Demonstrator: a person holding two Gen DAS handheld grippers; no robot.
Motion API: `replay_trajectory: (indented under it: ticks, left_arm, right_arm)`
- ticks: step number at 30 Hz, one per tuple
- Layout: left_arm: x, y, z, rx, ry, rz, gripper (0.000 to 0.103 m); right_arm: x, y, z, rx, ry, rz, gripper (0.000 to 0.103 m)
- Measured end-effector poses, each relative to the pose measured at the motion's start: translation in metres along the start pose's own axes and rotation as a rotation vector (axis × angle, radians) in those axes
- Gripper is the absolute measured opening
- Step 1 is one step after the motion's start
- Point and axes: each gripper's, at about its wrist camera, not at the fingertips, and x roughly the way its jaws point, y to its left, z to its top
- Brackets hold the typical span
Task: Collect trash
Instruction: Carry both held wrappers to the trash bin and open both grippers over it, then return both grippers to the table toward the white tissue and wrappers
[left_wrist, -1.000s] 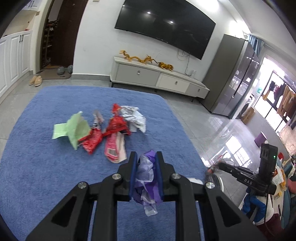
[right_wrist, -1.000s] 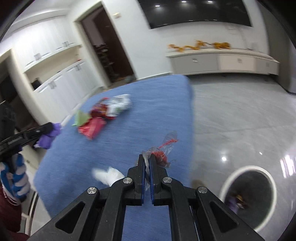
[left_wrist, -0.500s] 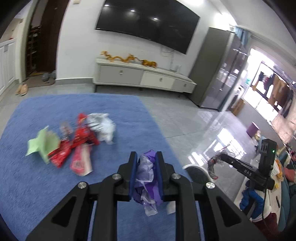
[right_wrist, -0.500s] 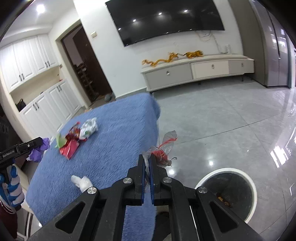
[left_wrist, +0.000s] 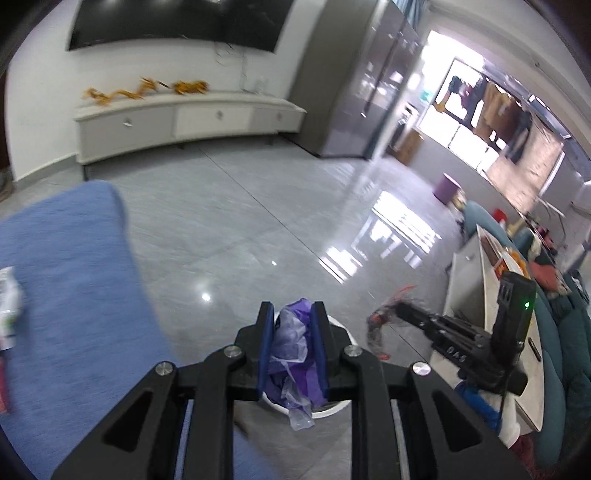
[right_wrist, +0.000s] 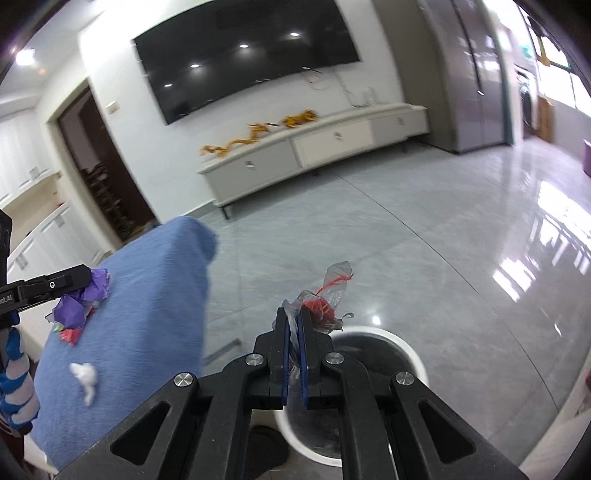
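My left gripper (left_wrist: 291, 317) is shut on a crumpled purple plastic wrapper (left_wrist: 293, 350) and holds it over the white rim of a round trash bin (left_wrist: 328, 408), mostly hidden behind the fingers. My right gripper (right_wrist: 293, 317) is shut on a clear plastic bag with red bits (right_wrist: 325, 302) and holds it above the same white bin (right_wrist: 406, 354), whose dark inside shows. The right gripper also shows in the left wrist view (left_wrist: 384, 314), and the left gripper with the purple wrapper in the right wrist view (right_wrist: 79, 295).
The blue cloth-covered table (right_wrist: 147, 314) stands left of the bin, with a white crumpled tissue (right_wrist: 85, 376) and red wrappers (right_wrist: 70, 335) on it. Shiny grey tile floor (left_wrist: 295, 206) spreads ahead to a white TV cabinet (left_wrist: 184, 118). A sofa and low table (left_wrist: 491, 266) stand at the right.
Both grippers have swung right, off the blue table and over the bin. The pile of wrappers has slid out of the left wrist view. Both holds are unchanged.
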Motion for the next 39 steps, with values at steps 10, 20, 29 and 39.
replay_trajectory:
  ticks: [10, 20, 29, 39]
  left_arm:
    - [0.119, -0.028, 0.007, -0.043, 0.146, -0.091, 0.041]
    - [0.14, -0.042, 0.004, -0.023, 0.152, -0.043, 0.059]
    - [0.101, -0.044, 0.003, 0.02, 0.063, 0.055, 0.059]
    - [0.041, -0.037, -0.004, 0.041, -0.048, 0.123, 0.059]
  right_arm:
    - [0.04, -0.06, -0.02, 0.108, 0.088, -0.047, 0.005]
    - [0.055, -0.075, -0.036, 0.15, 0.137, -0.071, 0.036]
    - [0.031, -0.063, -0.029, 0.144, 0.098, -0.087, 0.037]
    - [-0.008, -0.02, -0.016, 0.055, 0.045, -0.091, 0.039]
